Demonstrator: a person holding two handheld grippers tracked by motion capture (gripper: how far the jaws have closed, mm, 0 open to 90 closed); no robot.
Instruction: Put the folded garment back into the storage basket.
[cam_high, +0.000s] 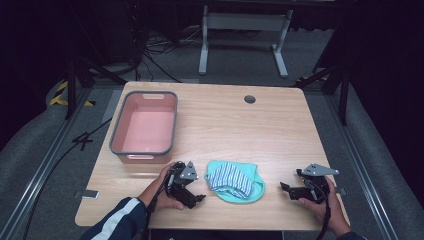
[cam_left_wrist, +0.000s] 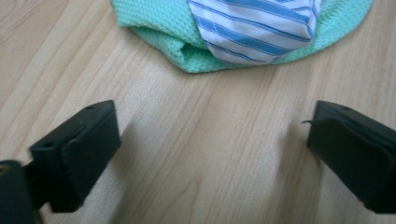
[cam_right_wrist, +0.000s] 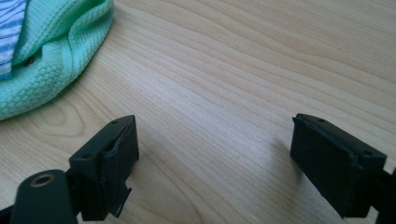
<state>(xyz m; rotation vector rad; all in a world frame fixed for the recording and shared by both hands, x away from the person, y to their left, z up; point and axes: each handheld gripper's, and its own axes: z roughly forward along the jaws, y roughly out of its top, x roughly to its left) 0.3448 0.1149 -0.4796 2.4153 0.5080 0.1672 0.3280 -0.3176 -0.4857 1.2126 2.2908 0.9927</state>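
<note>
Dark floor and cables surrounded the wooden table (cam_high: 280, 130), where a green cloth (cam_high: 252, 192) with a striped cloth (cam_high: 229, 178) on it lay near the front edge, between 2 grippers. The left gripper (cam_high: 196, 196), jaws spread wide and empty, sat just beside the bundle; the right gripper (cam_high: 287, 189), equally agape, stood farther off. A pink bin (cam_high: 145, 150) waited beyond the left hand.
</note>
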